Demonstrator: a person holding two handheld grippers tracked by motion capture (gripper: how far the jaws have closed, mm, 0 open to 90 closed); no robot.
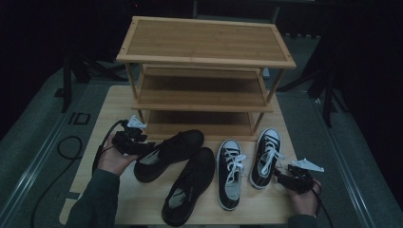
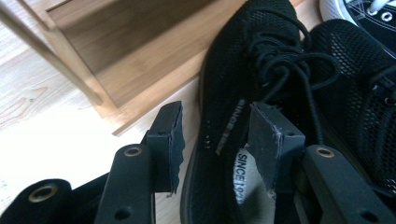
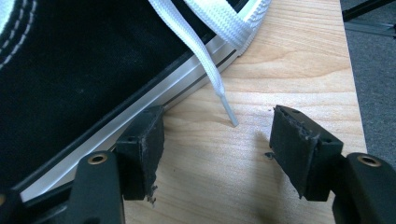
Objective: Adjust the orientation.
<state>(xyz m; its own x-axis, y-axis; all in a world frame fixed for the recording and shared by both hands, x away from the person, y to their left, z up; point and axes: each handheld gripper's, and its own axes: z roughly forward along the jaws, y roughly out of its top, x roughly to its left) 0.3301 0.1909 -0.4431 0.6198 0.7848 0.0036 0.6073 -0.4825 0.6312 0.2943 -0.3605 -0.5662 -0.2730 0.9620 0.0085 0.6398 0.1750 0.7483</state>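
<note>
Two black mesh shoes lie on the wooden table (image 1: 109, 109): one (image 1: 173, 147) angled toward the rack, the other (image 1: 190, 185) nearer me. My left gripper (image 1: 148, 147) is at the first shoe's heel. In the left gripper view that gripper (image 2: 217, 116) is open and straddles the side of this shoe (image 2: 233, 70), one jaw outside and one inside the opening. Two black-and-white canvas sneakers (image 1: 230, 173) (image 1: 266, 156) stand to the right. My right gripper (image 1: 279, 175) is open beside the right sneaker's heel. In its own view the right gripper (image 3: 218, 119) has a white lace (image 3: 205, 56) tip between its jaws.
A three-shelf bamboo shoe rack (image 1: 204, 40) stands at the back of the table, its shelves bare. The rack's lowest shelf (image 2: 140, 56) lies just beyond the left gripper. The table's right edge (image 3: 345, 70) runs close to the right gripper, with grey floor past it.
</note>
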